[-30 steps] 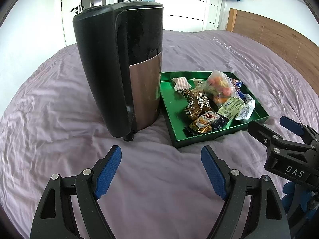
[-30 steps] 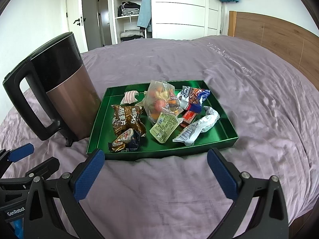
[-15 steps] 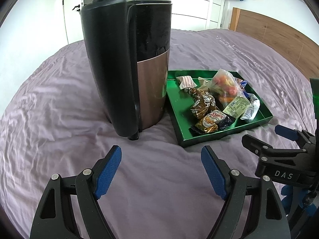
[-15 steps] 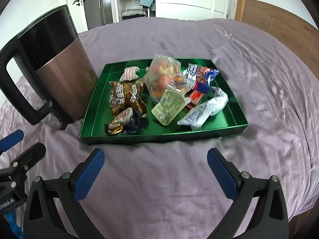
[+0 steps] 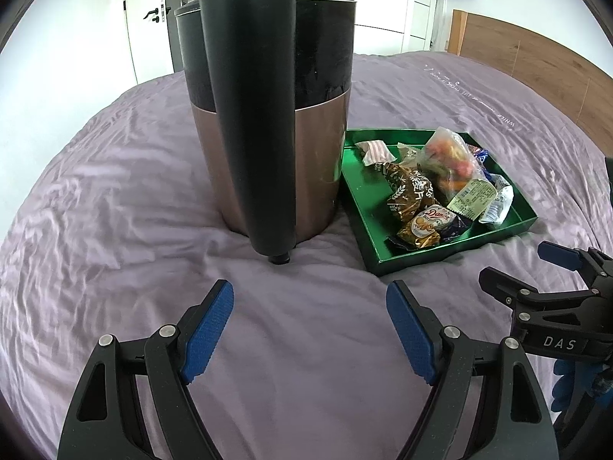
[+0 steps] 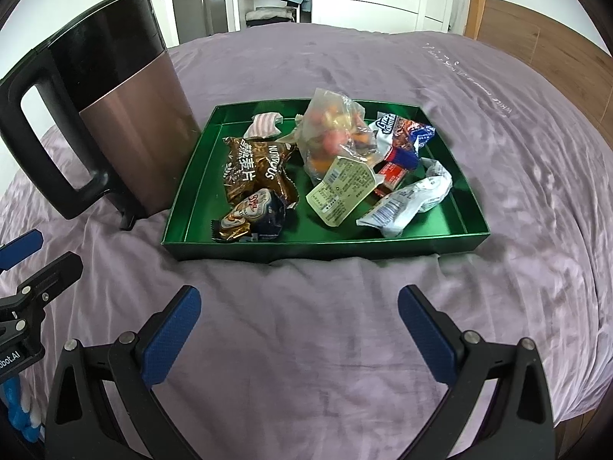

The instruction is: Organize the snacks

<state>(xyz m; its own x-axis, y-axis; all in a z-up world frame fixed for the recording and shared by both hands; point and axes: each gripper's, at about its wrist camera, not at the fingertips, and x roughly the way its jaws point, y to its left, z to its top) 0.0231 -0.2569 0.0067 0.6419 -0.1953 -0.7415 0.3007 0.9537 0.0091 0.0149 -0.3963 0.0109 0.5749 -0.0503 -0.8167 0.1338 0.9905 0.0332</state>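
Shallow green tray (image 6: 465,226) of wrapped snacks (image 6: 337,161) on purple bedspread (image 6: 306,326), beside black-and-copper kettle (image 5: 268,122). Left gripper (image 5: 310,326) and right gripper (image 6: 299,329): fingers wide apart, holding nothing.

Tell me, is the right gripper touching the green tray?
Apart. The right wrist view shows bare purple bedsheet between the open right gripper and the green tray.

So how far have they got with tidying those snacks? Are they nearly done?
Hard to call any of it done: the snack packets, like the brown oat packet and the clear candy bag, lie jumbled in the green tray beside the kettle. Nothing is in hand; the left gripper and the right gripper are both open and empty above the bedsheet. Any sorting seems yet to come.
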